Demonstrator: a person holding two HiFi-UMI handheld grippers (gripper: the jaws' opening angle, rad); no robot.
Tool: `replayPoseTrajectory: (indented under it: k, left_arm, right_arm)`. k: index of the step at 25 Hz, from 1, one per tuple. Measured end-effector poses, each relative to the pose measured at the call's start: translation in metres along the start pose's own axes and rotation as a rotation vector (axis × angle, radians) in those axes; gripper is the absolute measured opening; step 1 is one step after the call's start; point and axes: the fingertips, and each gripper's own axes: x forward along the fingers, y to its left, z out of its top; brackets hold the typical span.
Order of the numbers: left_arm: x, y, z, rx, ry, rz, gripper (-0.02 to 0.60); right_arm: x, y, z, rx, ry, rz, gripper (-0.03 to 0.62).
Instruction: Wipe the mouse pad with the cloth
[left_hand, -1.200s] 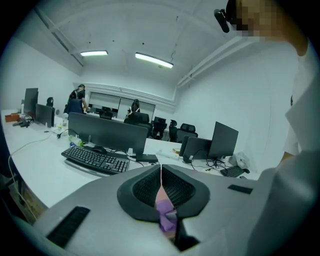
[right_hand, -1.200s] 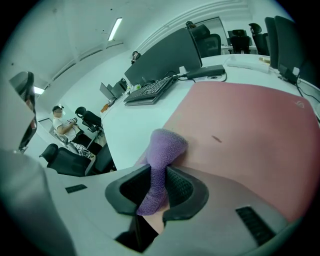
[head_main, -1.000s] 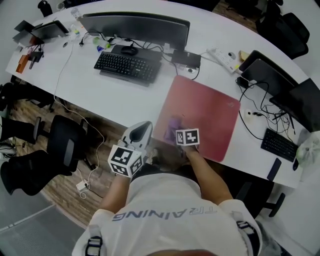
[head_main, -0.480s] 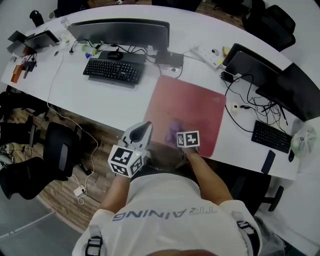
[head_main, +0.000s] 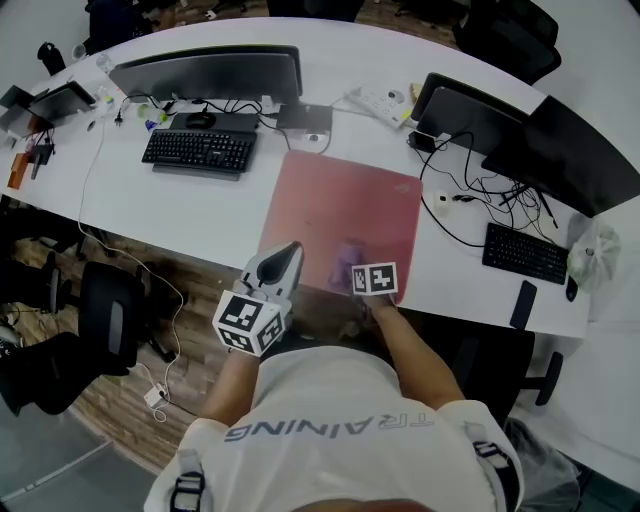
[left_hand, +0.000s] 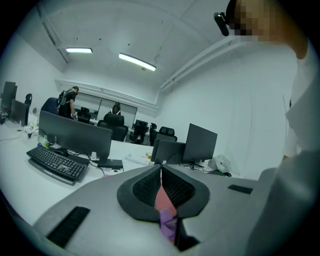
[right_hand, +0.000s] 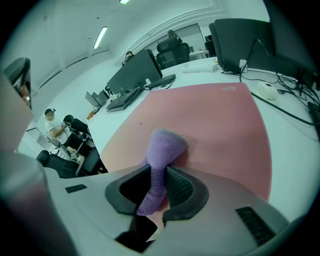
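Observation:
A large red mouse pad (head_main: 345, 215) (right_hand: 215, 125) lies on the white desk. My right gripper (head_main: 362, 268) (right_hand: 159, 186) is shut on a purple cloth (right_hand: 161, 155) (head_main: 346, 262), whose free end presses on the pad near its front edge. My left gripper (head_main: 283, 258) (left_hand: 161, 181) hangs off the desk's front edge, left of the pad, jaws closed with nothing between them. Through its jaws a strip of the pad and the cloth (left_hand: 167, 225) shows.
A monitor (head_main: 205, 72) and keyboard (head_main: 199, 150) stand left of the pad. A power strip (head_main: 380, 100), more monitors (head_main: 555, 150), cables, a mouse (head_main: 442, 201), a second keyboard (head_main: 526, 253) and a phone (head_main: 520, 304) lie to the right. Office chairs stand below the desk's left side.
The head view has swung, so the desk sits further left and higher in the frame. The right gripper stays on the cloth at the pad's front edge; the left gripper holds its place.

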Motion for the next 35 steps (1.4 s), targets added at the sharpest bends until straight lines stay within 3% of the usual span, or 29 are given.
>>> replayPoseTrajectory:
  k: [24, 30, 35]
  left_arm:
    - [0.051, -0.094, -0.015, -0.002, 0.011, -0.154, 0.035]
    - [0.055, -0.102, -0.014, 0.004, 0.014, -0.197, 0.035]
    - [0.048, -0.09, -0.003, 0.022, 0.011, -0.196, 0.035]
  right_arm:
    - [-0.078, -0.11, -0.048, 0.075, -0.025, -0.121, 0.097]
    - [-0.098, -0.137, -0.061, 0.149, -0.045, -0.168, 0.098]
    - [-0.121, -0.141, -0.058, 0.237, -0.136, -0.179, 0.098]
